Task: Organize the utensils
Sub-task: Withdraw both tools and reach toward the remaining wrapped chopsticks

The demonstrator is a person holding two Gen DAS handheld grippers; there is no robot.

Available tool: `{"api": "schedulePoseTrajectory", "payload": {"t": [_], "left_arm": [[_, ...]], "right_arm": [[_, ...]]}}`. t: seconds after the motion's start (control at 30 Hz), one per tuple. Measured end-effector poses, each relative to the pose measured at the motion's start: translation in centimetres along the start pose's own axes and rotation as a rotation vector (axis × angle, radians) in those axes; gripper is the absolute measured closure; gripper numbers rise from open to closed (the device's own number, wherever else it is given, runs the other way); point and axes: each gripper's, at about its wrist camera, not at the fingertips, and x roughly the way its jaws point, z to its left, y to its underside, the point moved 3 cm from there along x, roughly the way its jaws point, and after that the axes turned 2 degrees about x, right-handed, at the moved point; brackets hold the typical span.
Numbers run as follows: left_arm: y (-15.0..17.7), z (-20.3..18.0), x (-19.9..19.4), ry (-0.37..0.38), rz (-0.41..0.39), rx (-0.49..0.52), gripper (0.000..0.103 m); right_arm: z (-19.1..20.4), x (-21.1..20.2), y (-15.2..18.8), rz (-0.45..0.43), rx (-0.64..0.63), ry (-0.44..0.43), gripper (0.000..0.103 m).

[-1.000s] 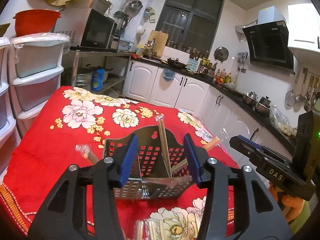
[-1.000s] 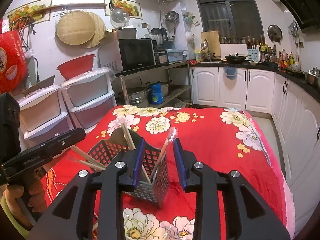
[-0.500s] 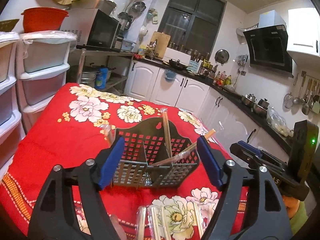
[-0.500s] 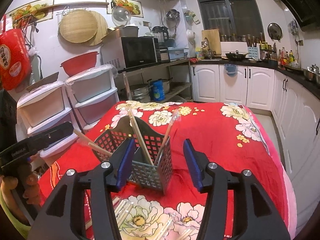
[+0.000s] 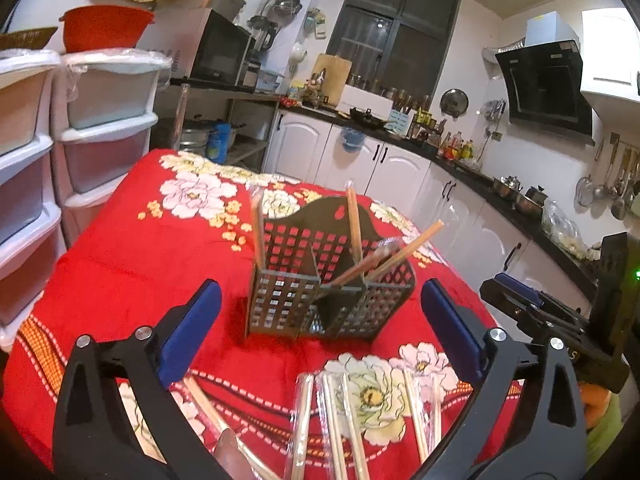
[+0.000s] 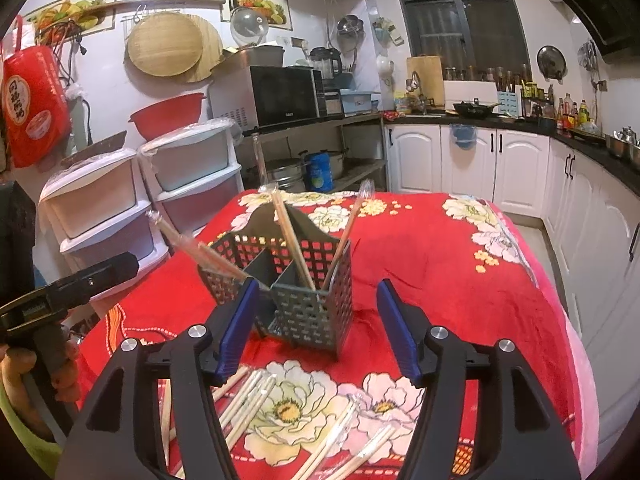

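A grey perforated utensil caddy (image 5: 328, 280) stands upright on the red floral cloth (image 5: 132, 248), with several wrapped chopsticks (image 5: 354, 220) leaning in its compartments. It also shows in the right wrist view (image 6: 296, 280). My left gripper (image 5: 320, 332) is open and empty, just short of the caddy. My right gripper (image 6: 318, 328) is open and empty, in front of the caddy's corner. More wrapped chopsticks (image 5: 340, 420) lie loose on the cloth below the left gripper, and others (image 6: 248, 400) lie under the right one.
White plastic drawer units (image 6: 116, 204) stand at the table's left edge. White kitchen cabinets (image 6: 480, 164) and a dark counter run behind and to the right. A metal spoon (image 5: 232, 456) lies at the near edge of the cloth.
Both grippers opened wide and pulled back and up from the caddy. The chopsticks they held now stand in the caddy.
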Motion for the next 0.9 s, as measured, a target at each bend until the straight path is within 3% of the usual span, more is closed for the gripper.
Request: {"api": "schedulePoseTrajectory", "payload": {"t": [0.9], "left_arm": [[5.5, 6.2, -0.8, -0.088, 0.108, -0.107, 0.012]], "right_arm": [[4.9, 2.9, 5.1, 0.158, -0.051, -0.065, 0.044]]}}
